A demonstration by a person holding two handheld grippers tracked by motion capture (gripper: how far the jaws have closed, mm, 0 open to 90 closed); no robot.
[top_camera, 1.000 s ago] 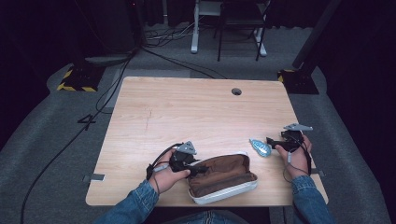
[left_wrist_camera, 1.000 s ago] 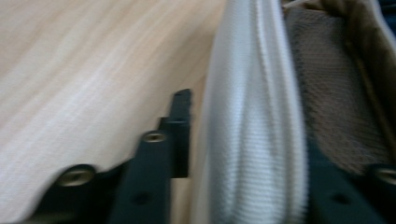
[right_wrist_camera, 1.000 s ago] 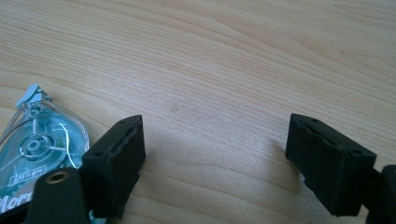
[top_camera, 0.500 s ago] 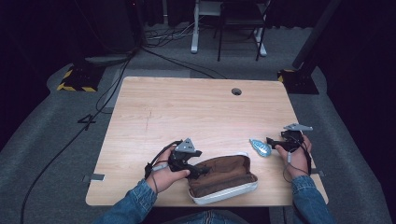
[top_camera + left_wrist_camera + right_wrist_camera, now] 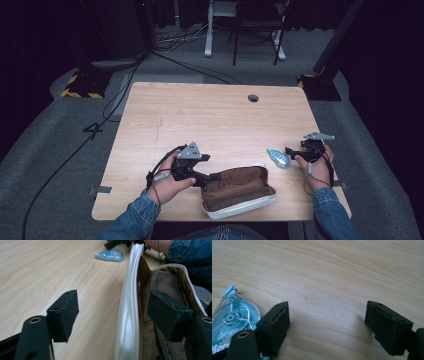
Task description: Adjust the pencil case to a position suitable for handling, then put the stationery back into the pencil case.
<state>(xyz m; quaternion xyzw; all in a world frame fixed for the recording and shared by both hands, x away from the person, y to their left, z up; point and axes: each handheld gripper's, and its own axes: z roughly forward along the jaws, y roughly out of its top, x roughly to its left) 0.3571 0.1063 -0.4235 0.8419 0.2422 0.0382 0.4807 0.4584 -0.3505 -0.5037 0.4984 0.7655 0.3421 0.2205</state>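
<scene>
Left gripper [image 5: 212, 177] sits at the left end of the pouch [image 5: 237, 192], jaws spread wide; they've just been opening, and the pouch's white rim [image 5: 128, 322] stands between the pads without either pressing on it, one pad out over the table [image 5: 210, 120], the other inside the pouch mouth against the mesh lining. So nothing is holding the pouch right now. It lies at the near table edge, mouth open, between the two hands. Right gripper [image 5: 292, 151] is parked near the right edge, jaws wide apart and empty, with the tape dispenser [image 5: 278, 157] just beside its left jaw, flat on the wood and apart from the pouch. Risks as I read them: with the rim released, the soft wall will likely sag and the mouth narrow, so anything brought over could catch on the piping or land on top instead of inside. The pouch is close to the near edge; a nudge from the left jaw as it pulls out could push it off or drag the lining along if the inner pad snags the mesh. On the right, the dispenser is off-centre to the jaws; closing from here would clip its edge and skid the smooth plastic away rather than grip it. Re-centre first.
</scene>
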